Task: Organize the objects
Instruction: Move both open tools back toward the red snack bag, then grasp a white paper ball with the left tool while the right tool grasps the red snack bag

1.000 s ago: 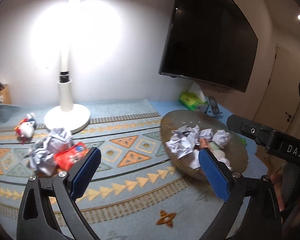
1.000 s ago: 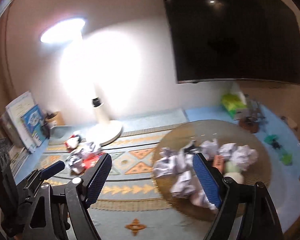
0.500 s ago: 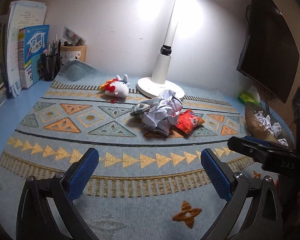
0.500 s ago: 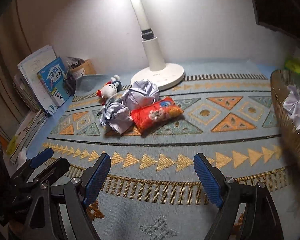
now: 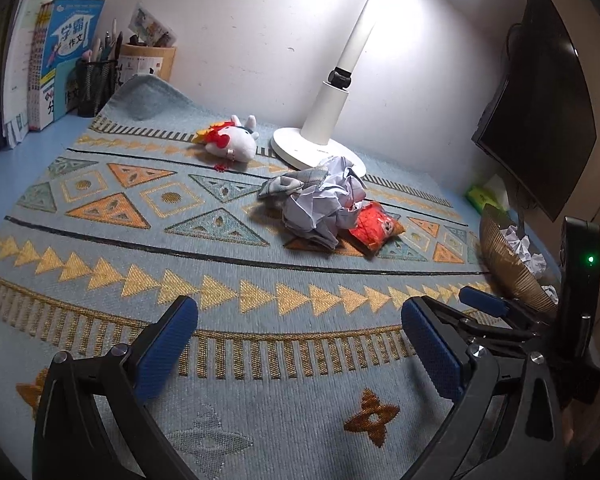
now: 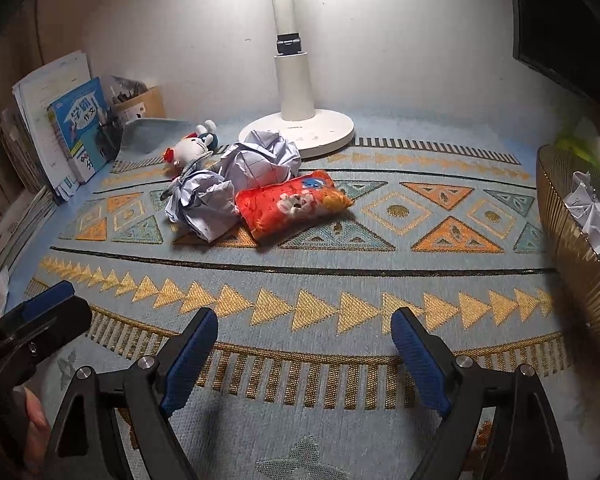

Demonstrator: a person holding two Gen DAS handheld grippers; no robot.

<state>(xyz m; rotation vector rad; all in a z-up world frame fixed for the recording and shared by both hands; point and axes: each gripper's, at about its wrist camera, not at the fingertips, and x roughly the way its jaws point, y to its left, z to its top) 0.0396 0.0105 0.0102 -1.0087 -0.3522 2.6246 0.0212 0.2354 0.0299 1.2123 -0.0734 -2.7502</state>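
Observation:
Crumpled paper balls point(image 5: 320, 204) point(image 6: 260, 162) lie in a pile mid-mat next to a red snack packet point(image 5: 374, 228) point(image 6: 292, 204). A small white plush toy point(image 5: 234, 142) point(image 6: 192, 148) lies behind them. A woven basket point(image 5: 508, 264) point(image 6: 572, 248) at the right holds more crumpled paper. My left gripper point(image 5: 298, 344) is open and empty, low over the mat's near edge. My right gripper point(image 6: 304, 354) is open and empty, also near the front, well short of the pile.
A white desk lamp base point(image 5: 320, 148) point(image 6: 300, 132) stands behind the pile. Books point(image 5: 60, 64) and pen holders point(image 5: 96, 80) line the left wall. A dark monitor point(image 5: 540, 120) hangs on the right; a green tissue box point(image 5: 486, 196) sits below it.
Both grippers swung left from the basket toward the pile and plush toy, then moved slightly closer. Both stayed open and empty.

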